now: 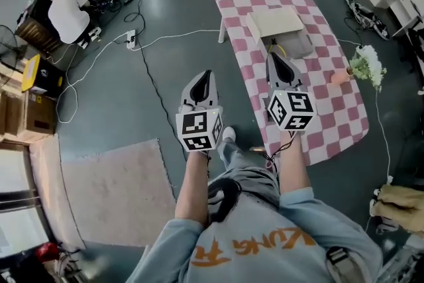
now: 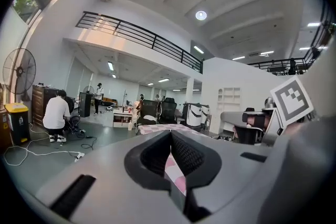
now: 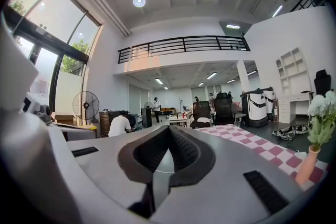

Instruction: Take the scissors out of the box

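Both claws are pressed together with nothing pinched: the left claw [image 1: 206, 75] hangs over the floor just short of the table, and the right claw [image 1: 272, 57] is over the near edge of the checked tablecloth [image 1: 331, 113]. Each claw's own view agrees, left [image 2: 170, 134] and right [image 3: 169, 129], with the ribbed pads meeting at the tips and only background showing behind.

Past the right claw lies the box [image 1: 278, 22], pale and flat, on a grey piece in the middle of the table. I cannot make out the scissors in any view (a small yellow bit at the box's near edge may belong to them, but it is too small to tell), so I judge them still inside.

What could go wrong from here:
- Reaching in with closed jaws would only shove the box along the cloth, so at least one claw has to spread first.
- The box looks light; pulling the scissors with one claw while nothing holds it down could drag or tip it.
- The vase of flowers [image 1: 363, 67] stands near the table's right edge, on the right claw's side, and a wide swing could knock it over.
- Farther out, a white cable [image 1: 179, 36] crosses the floor toward the table, which is a snag for feet.
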